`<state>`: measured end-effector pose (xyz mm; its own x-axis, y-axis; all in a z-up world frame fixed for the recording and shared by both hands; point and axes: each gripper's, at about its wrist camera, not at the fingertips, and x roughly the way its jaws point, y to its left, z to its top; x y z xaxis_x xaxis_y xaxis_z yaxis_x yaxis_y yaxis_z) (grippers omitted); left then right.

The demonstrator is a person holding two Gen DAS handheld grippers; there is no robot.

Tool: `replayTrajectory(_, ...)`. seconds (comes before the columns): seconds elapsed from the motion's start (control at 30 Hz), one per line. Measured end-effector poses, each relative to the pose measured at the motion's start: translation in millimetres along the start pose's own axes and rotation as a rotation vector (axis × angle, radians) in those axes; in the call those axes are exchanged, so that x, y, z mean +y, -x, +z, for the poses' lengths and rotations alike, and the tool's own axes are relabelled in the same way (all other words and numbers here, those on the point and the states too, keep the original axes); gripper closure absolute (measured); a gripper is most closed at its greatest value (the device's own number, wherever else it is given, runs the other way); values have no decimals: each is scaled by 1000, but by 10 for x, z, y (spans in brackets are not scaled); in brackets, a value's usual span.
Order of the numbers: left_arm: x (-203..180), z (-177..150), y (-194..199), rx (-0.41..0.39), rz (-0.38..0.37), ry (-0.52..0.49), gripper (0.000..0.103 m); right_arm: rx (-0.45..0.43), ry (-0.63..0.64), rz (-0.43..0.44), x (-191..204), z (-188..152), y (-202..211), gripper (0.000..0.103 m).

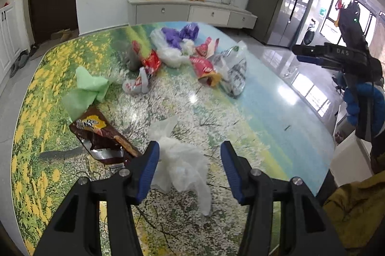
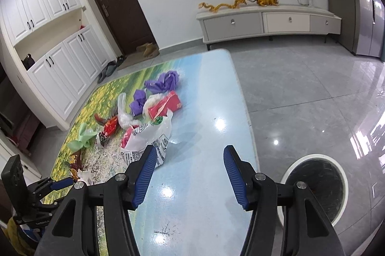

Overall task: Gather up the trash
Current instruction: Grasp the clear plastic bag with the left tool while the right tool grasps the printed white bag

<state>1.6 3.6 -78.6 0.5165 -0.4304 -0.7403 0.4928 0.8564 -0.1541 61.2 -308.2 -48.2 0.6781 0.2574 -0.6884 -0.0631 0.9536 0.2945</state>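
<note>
My left gripper (image 1: 190, 145) is open, low over the table. A crumpled white plastic wad (image 1: 180, 159) lies between its fingers, close to the left pad (image 1: 149, 169) and apart from the right one. A brown snack wrapper (image 1: 101, 138) lies just left of it and a green bag (image 1: 86, 90) beyond. My right gripper (image 2: 190, 149) is open over bare blue tabletop with nothing between its fingers. A printed white bag (image 2: 149, 138) sits by its left fingertip. Behind that is a pile of red wrappers (image 2: 166, 107) and purple bags (image 2: 163, 83).
The table (image 2: 204, 208) has a glossy flower-field cover. A round black bin with a white rim (image 2: 315, 184) stands on the grey floor just past the table's right edge. A TV cabinet (image 2: 267, 22) runs along the far wall, with white cupboards (image 2: 60, 68) on the left.
</note>
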Motion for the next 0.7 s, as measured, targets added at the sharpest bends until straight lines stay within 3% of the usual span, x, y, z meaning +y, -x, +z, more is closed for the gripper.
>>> replayTrajectory(0.17,98,-27,-146,37,5,48,54,43,10,29,29,21,-242,47)
replayTrajectory(0.4,93,16,-237,53,10,56,82,93,11,91,64,142,-608,45)
replayTrajectory(0.7,132,89,-216,34,-37,100,89,127,-54,184,78,309,-1038,43)
